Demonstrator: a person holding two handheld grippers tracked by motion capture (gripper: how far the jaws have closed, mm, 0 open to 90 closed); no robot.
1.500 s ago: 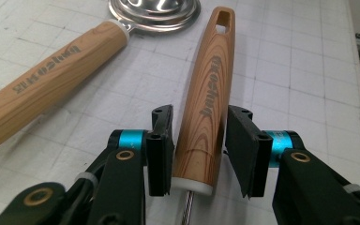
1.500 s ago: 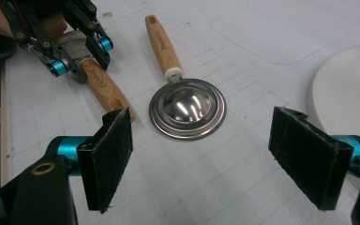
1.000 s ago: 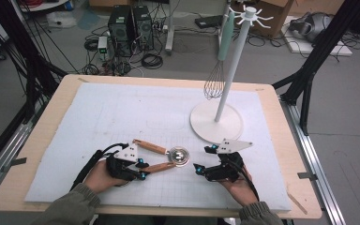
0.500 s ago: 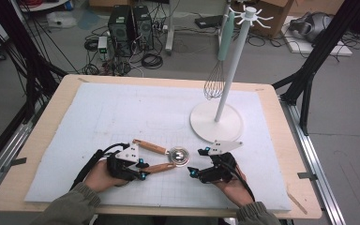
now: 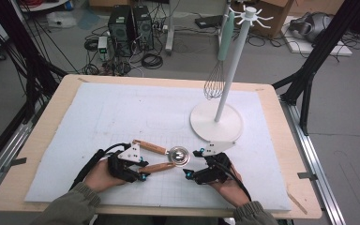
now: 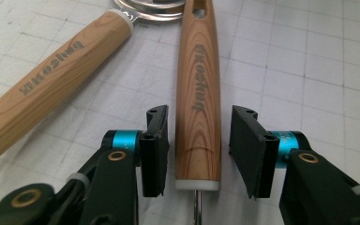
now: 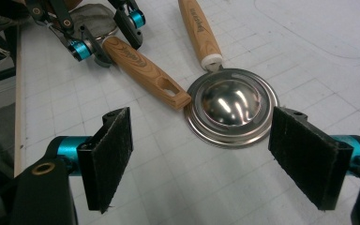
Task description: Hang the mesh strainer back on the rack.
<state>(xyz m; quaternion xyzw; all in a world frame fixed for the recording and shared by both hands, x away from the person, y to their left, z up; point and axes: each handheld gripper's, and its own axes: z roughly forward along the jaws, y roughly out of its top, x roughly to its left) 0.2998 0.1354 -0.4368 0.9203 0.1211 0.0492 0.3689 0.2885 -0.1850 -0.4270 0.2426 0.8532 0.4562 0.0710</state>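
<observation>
Your left gripper (image 6: pixel 198 150) has just been opening around the near wood-grain handle (image 6: pixel 199 93) lying on the counter (image 5: pixel 122 112), pads clear. Your right gripper (image 7: pixel 206 159) gapes wide before the steel dome (image 7: pixel 232 105); close in squarely next.

Bg only: white utensil stand (image 5: pixel 225 89) w/ round base on far-right part of white gridded mat (image 5: pixel 136 112), mat covers most of the wooden table (image 5: pixel 290 154). Whisk (image 5: pixel 218 63), mint-green handle, hangs from stand's top hooks, wire end down just above the base, beside the pole. Floor behind table: two black PC towers (image 5: pixel 130 23), cable tangle (image 5: pixel 145 58), white desk leg (image 5: pixel 169 28), cardboard box (image 5: pixel 274 16) far right, black frame struts both sides.
</observation>
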